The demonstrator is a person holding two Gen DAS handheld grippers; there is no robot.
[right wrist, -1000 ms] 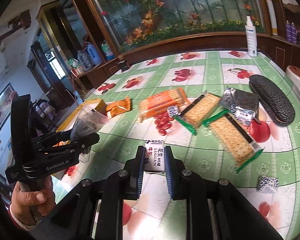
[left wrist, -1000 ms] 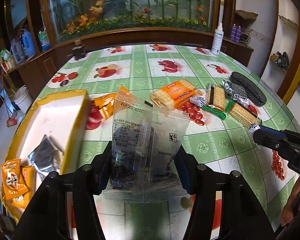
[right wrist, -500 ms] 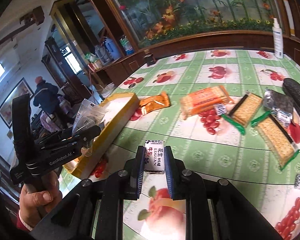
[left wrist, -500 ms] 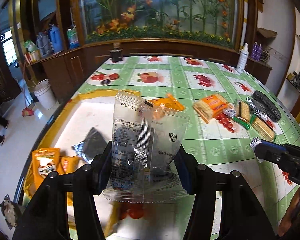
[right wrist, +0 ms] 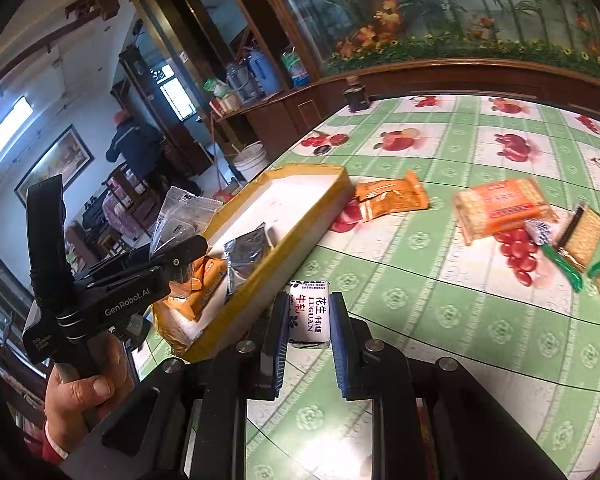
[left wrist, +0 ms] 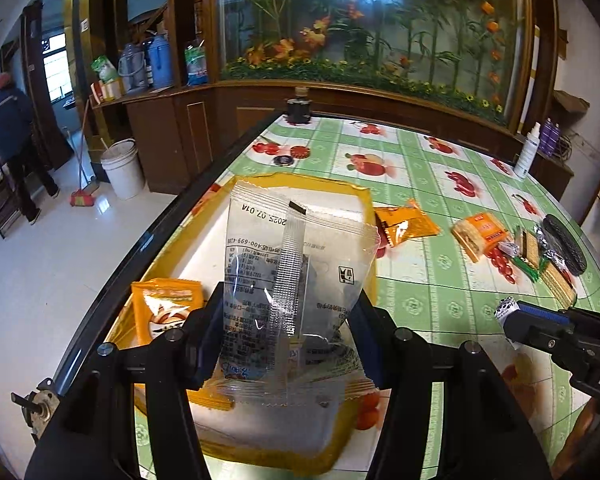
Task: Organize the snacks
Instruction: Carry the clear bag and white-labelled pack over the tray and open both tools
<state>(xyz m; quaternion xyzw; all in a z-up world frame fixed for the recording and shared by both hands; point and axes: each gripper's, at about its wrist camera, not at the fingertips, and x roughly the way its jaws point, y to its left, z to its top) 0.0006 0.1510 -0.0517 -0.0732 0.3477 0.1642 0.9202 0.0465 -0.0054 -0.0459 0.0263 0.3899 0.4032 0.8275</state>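
Right wrist: two orange packets (right wrist: 196, 284) in tray (right wrist: 300, 232)

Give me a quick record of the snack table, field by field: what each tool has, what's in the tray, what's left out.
left tool: shut on clear snack packet, above tray
right tool: shut on white peanut candy
yellow tray: orange packets, dark foil packet
loose on tablecloth: orange sachet, orange cracker pack

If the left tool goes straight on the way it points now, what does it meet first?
Probably the white floor of the yellow tray; the left tool, gripping the clear packet, points down into it. Depth is unclear.
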